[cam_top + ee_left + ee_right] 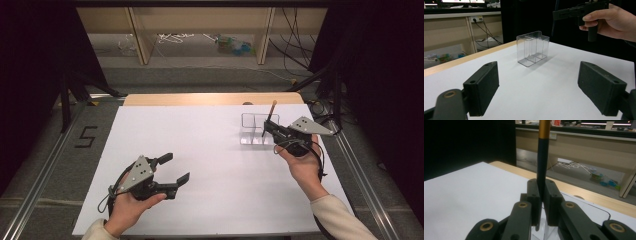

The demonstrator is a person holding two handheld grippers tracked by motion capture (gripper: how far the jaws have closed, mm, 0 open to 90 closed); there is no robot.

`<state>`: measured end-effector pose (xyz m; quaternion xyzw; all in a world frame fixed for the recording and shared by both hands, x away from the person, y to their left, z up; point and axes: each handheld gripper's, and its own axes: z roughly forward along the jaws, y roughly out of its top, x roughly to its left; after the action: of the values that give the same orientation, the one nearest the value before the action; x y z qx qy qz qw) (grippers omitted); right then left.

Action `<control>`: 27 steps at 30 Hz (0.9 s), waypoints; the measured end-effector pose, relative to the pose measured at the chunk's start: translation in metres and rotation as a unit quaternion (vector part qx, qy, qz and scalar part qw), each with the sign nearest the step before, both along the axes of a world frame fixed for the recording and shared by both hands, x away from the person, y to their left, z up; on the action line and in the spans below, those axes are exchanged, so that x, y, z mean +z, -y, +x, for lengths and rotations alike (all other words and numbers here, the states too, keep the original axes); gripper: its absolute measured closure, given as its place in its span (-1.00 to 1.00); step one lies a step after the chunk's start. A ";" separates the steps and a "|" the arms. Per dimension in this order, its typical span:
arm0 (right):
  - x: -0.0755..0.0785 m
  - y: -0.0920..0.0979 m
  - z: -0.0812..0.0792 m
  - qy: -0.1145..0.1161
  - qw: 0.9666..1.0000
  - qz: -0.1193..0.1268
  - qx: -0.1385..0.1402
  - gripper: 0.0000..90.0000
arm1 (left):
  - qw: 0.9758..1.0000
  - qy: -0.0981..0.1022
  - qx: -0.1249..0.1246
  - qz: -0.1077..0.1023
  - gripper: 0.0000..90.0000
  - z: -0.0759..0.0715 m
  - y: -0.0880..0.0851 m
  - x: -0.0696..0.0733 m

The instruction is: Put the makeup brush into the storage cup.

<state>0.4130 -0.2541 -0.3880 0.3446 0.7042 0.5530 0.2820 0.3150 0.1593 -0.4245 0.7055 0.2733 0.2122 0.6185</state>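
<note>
1. Holding a pen (270,117) upright in the right gripper (269,131), jaws pinched tight on its dark barrel, tan end up.
2. Hovering that pen right above the clear holder (253,128), lower tip seemingly just over the holder's right-hand compartment; probably so it can drop straight in, though exact compartment hard to tell from the high view.
3. Seen along the right gripper's own jaws: barrel (542,165) clamped between the two black pads (534,195), standing nearly vertical, with a bit of the holder's clear wall (548,230) below them. Likely gripped low on the barrel to keep it steady and plumb for the drop.
4. Resting well apart from the holder, down toward the near left of the white table (200,150): left gripper (176,169), jaws spread wide, nothing between them. Probably parked there to stay out of the way.
5. Looking across from the left gripper (537,90): holder (532,48) standing upright near the far edge of the table, partitions visible, compartments bare inside; right hand (616,21) poised above and to the right of it.
6. Judged stage: pen carried to the holder, not yet let go. Next call: lowering until the tip sits inside a compartment, then easing the jaws apart; risk of nudging the light holder over if the tip catches the rim.
</note>
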 end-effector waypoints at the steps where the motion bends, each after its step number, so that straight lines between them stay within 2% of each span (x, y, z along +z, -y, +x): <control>1: 0.000 0.000 0.000 -0.002 1.000 0.001 0.000 0.87 | 1.000 0.002 -0.001 0.002 -0.62 0.000 0.000 0.000; 27: 0.001 0.002 0.006 -0.005 1.000 0.003 -0.008 0.87 | 1.000 0.000 0.000 0.001 -0.62 0.000 0.000 0.000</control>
<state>0.4188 -0.2560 -0.3869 0.3538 0.7012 0.5511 0.2818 0.3153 0.1595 -0.4247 0.7059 0.2733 0.2125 0.6180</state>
